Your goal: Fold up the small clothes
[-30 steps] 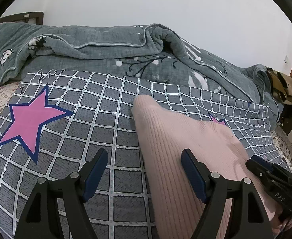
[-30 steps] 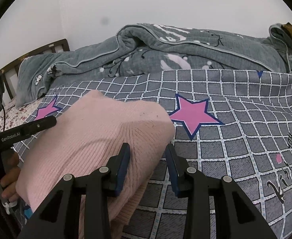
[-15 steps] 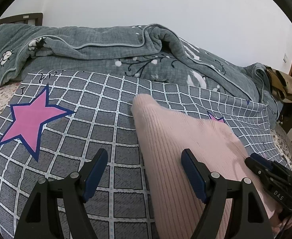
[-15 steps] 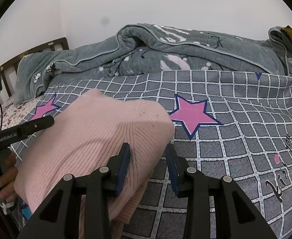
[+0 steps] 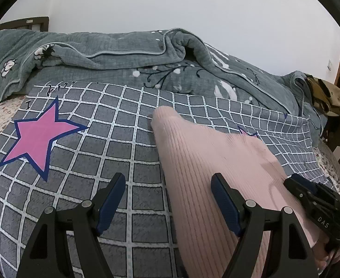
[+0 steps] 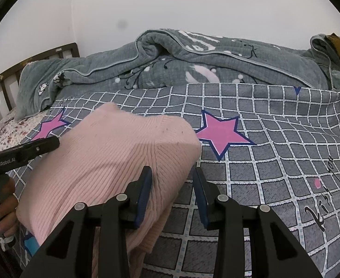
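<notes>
The pink knit garment (image 6: 114,162) is lying folded on the checked bedspread (image 5: 114,143) (seemingly mostly done). The left gripper (image 5: 167,202) is gaping wide, empty; the right gripper (image 6: 172,194) is standing part-open astride its edge.

We're in a home bedroom: a bed (image 5: 128,162) spread with a grey grid-pattern cover with pink stars (image 5: 40,134). Behind the cover, a rumpled grey-green quilt (image 5: 114,64) is heaped against a plain white wall (image 5: 170,4), with a dark wooden headboard (image 6: 42,55) at the quilt's left end.
</notes>
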Motion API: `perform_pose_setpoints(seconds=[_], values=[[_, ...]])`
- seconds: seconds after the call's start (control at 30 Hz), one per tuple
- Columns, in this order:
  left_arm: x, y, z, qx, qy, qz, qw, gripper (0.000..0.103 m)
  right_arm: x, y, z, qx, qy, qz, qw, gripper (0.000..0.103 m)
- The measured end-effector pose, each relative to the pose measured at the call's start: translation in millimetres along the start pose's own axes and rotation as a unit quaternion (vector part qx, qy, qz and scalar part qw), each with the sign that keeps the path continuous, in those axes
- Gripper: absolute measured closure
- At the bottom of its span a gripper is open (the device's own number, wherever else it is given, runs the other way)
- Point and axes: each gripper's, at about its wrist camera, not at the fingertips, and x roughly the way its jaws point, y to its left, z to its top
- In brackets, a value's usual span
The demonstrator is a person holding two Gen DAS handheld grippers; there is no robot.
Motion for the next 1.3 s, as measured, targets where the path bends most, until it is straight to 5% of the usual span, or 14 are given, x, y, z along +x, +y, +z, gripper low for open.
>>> perform_pose_setpoints(seconds=[0.6,1.1,1.3], values=[[-29,-24,-25,0.022,0.001,0.006,0.9997,0.029,-36,15,-12,-0.022,-0.004,-0.017,1.0,0.068],[-70,-38,-71,0.006,0.017,0.019,0.9997,0.029,-101,3,-57,0.015,0.011,-0.016,1.0,0.067],[-113,-59,-76,0.016,0.011,0.05,0.9986,0.026,-144,3,-55,0.029,0.023,-0.032,0.999,0.056]])
